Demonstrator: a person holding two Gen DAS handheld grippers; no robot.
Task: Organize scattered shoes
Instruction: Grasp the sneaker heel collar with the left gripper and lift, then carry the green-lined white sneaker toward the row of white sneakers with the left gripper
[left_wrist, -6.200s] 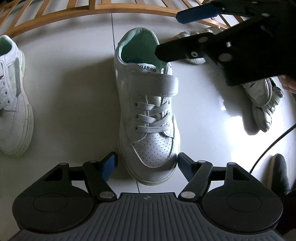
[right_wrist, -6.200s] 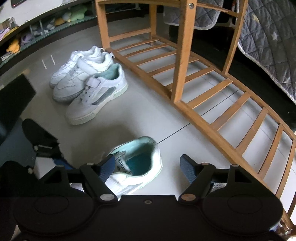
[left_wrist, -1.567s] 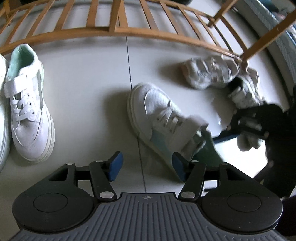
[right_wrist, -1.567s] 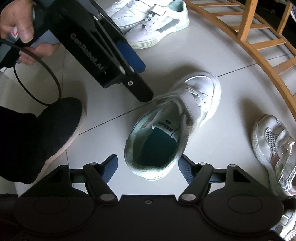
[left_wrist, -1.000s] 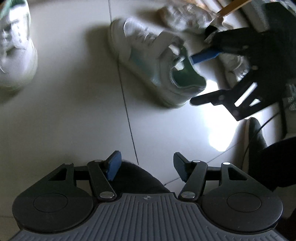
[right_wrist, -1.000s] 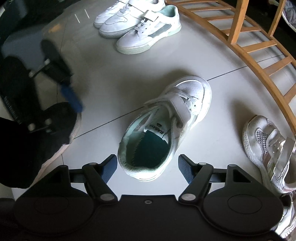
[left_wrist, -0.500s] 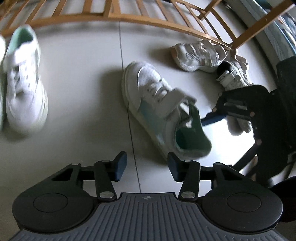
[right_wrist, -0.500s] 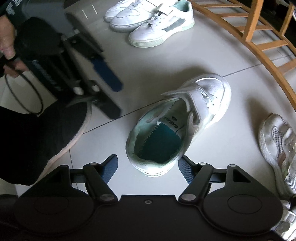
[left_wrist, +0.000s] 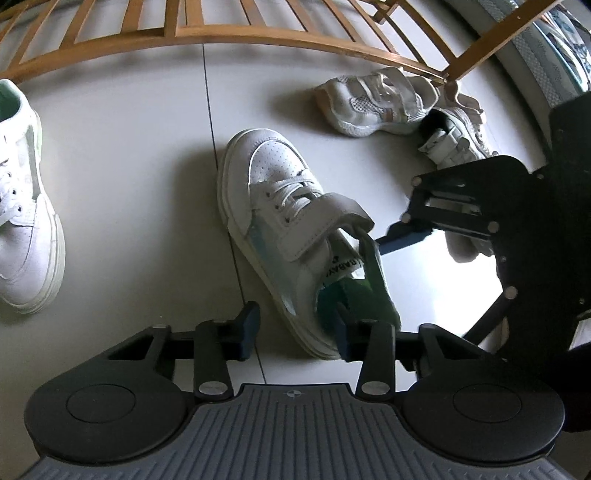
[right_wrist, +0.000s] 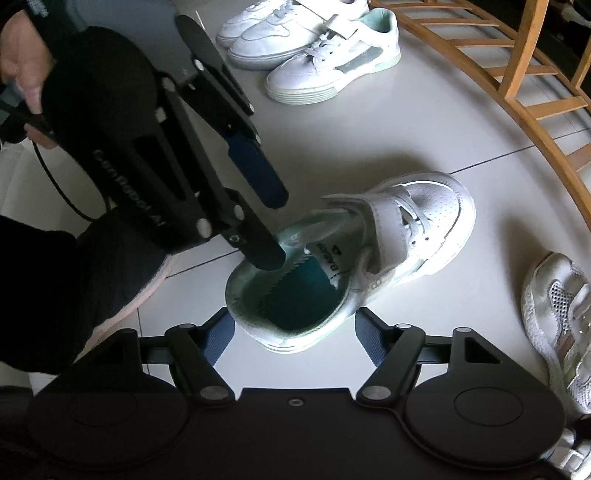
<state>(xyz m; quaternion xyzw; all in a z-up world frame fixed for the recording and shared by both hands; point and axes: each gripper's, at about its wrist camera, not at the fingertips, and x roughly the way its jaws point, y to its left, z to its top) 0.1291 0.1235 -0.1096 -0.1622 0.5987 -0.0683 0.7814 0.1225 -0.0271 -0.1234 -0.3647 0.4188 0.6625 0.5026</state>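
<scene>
1. White strap shoe (left_wrist: 291, 206): stands on its sole on the tiled floor (left_wrist: 129, 184), toe towards the wooden slatted frame (left_wrist: 258, 33), mint-lined opening towards both grippers.
2. Left gripper (left_wrist: 295, 326): points steeply down over the shoe's heel end. Jaws closing, with the near side wall of the collar between them. One finger (right_wrist: 264, 251) dips inside the opening; the other, blue-padded, stays outside above the floor. Floor shows between the outer pad and the sole, so no clamp yet.
3. Right gripper (right_wrist: 295, 339): held spread wide, straddling the heel of the same shoe. Pads close beside the heel on either side; firm contact cannot be confirmed.
4. Two matching white shoes (right_wrist: 332, 70): set side by side and touching, well apart from the strap shoe, near the frame.
5. Two pale mesh shoes (left_wrist: 373, 103): lie together against the frame's foot, one overlapping the other, apart from the strap shoe.
6. Person's dark shoe (right_wrist: 122, 266): planted on the floor just beside the heel of the strap shoe, under the left gripper.
7. Hand (right_wrist: 22, 70): wraps the left gripper's handle at the edge of the right wrist view, a black cable looping below it.
</scene>
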